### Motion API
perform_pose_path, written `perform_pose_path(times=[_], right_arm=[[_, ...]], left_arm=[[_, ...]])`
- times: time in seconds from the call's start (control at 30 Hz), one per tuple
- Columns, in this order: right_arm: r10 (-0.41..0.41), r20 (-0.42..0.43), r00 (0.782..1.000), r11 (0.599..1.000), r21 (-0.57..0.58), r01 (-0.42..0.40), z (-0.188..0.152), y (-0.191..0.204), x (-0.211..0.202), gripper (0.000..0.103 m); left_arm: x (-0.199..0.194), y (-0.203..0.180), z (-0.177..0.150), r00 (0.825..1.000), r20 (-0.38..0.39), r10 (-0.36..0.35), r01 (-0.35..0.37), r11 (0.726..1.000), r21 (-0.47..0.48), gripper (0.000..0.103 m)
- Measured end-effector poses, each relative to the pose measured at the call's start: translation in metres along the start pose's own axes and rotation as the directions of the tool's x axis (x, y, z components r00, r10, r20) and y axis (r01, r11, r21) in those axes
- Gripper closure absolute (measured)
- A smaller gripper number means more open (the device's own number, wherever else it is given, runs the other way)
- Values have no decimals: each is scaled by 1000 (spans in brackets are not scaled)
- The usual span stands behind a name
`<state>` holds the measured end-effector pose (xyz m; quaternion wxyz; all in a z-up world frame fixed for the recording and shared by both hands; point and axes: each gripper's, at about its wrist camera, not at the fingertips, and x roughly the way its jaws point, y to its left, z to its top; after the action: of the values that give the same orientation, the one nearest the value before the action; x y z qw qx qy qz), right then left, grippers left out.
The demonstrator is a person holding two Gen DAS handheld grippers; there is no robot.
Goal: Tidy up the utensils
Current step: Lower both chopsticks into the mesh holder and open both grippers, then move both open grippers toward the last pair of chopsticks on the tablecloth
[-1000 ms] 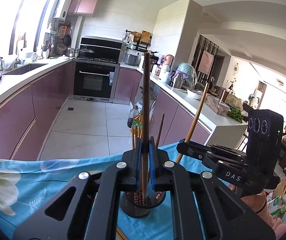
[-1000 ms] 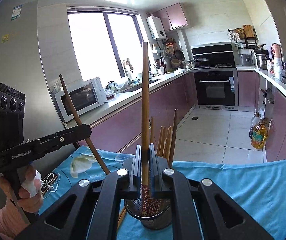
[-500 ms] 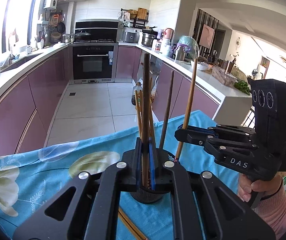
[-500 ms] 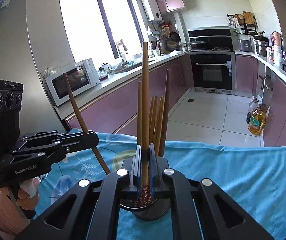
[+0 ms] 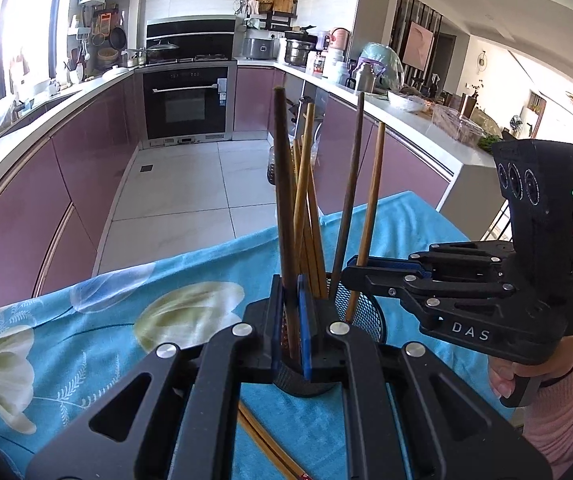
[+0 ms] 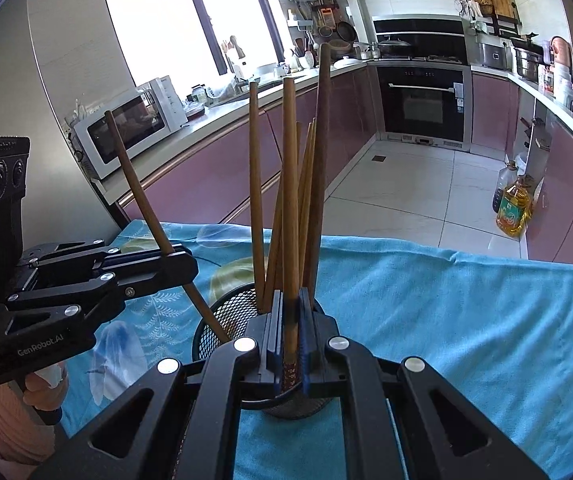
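Observation:
A black mesh holder (image 5: 360,312) (image 6: 222,318) stands on the blue floral cloth and holds several wooden chopsticks (image 5: 306,216) (image 6: 306,204). My left gripper (image 5: 291,328) (image 6: 184,268) is shut on a dark brown chopstick (image 5: 282,200) (image 6: 142,200), its lower end inside the holder. My right gripper (image 6: 291,328) (image 5: 352,276) is shut on a lighter brown chopstick (image 6: 290,184) (image 5: 370,208), its patterned lower end also in the holder.
Loose chopsticks (image 5: 266,444) lie on the cloth (image 5: 86,320) in front of the holder. Beyond the table edge are the tiled floor, purple cabinets, an oven (image 5: 186,104), a microwave (image 6: 126,128) and an oil bottle (image 6: 512,208).
Both grippers have moved down and tilted, lowering their chopsticks into the holder. More of the cloth and holder rim now shows.

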<state>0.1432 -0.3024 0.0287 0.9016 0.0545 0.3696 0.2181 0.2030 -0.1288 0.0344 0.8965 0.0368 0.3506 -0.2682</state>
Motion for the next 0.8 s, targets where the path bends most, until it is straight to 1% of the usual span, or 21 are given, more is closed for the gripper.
perform_pose_path(times=[0.2,0.4,0.43,0.5,0.6,0.63,0.67,0.73,0.8], right_arm=[[1,13,1000,1000,22,-1,2,-4,2,95],[2,36,999,999,34,-4,1,-7,-1,94],[7,42,999,999,34,-8,0,-6,-2,94],[10,55,998,999,35,-12,-1,-6,-5,85],[12,69,998,999,29,-14,-4,-4,-9,84],[12,76,997,1000,26,-14,-5,-2,-11,84],[16,82,997,1000,23,-18,-6,-1,-13,84],[25,103,994,1000,11,-26,-9,3,-20,84],[34,124,992,999,-8,-33,-13,8,-30,83]], left_arm=[[14,6,0,1000,-21,13,-13,1000,-10,95],[20,8,0,1000,-16,12,-12,1000,-29,94],[20,9,-1,1000,-12,11,-11,999,-32,93],[16,12,-4,1000,-4,10,-10,999,-44,89],[10,12,-11,1000,15,15,-15,999,-51,85],[7,12,-13,999,24,26,-25,998,-51,82],[3,12,-16,999,36,35,-33,998,-51,77],[-8,12,-24,997,60,51,-48,997,-53,72],[-18,13,-32,994,82,66,-62,997,-53,71]])
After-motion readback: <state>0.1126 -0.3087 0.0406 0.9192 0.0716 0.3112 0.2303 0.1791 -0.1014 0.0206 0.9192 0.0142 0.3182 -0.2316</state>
